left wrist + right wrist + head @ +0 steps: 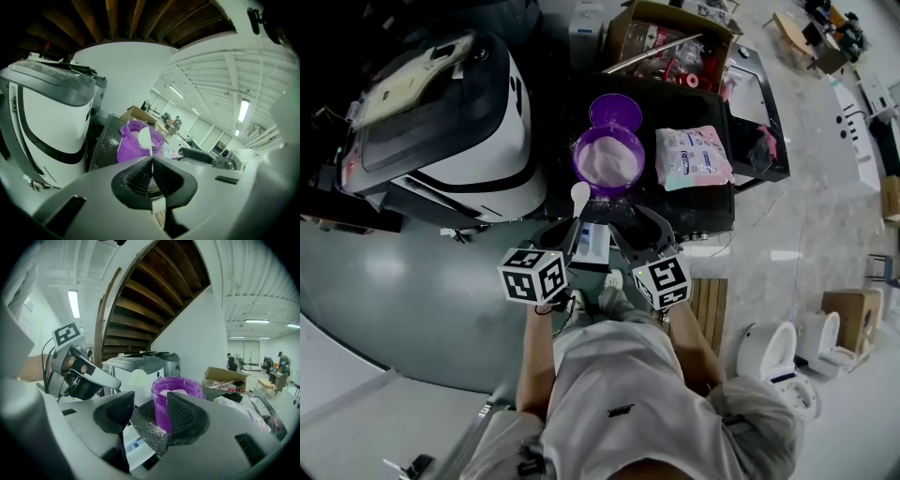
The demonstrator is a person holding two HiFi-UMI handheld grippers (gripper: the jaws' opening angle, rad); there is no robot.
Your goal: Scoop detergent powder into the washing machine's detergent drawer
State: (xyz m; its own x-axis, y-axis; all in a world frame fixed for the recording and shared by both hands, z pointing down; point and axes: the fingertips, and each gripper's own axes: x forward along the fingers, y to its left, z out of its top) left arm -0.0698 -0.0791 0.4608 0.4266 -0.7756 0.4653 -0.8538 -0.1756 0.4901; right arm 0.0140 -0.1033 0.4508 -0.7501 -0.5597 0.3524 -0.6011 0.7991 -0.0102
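A purple jar point(608, 159) of pale powder stands open on the black table point(694, 112), with its lid point(615, 111) just behind it. My left gripper point(574, 228) is shut on the handle of a white spoon point(579, 195), whose bowl is raised at the jar's near rim. In the left gripper view the spoon point(144, 137) stands up in front of the jar point(131, 147) from my left gripper point(151, 161). My right gripper point(642, 230) is open beside it. The jar point(176, 399) shows beyond my right gripper point(150, 411). The white and black washing machine point(441, 112) stands to the left; I cannot make out its drawer.
A pink and white detergent bag point(692, 157) lies right of the jar. A cardboard box point(675, 42) of items stands at the back. Spilled powder point(150, 432) dusts the table's near edge, next to a blue and white card point(592, 242). The washing machine point(140, 369) is close on the left.
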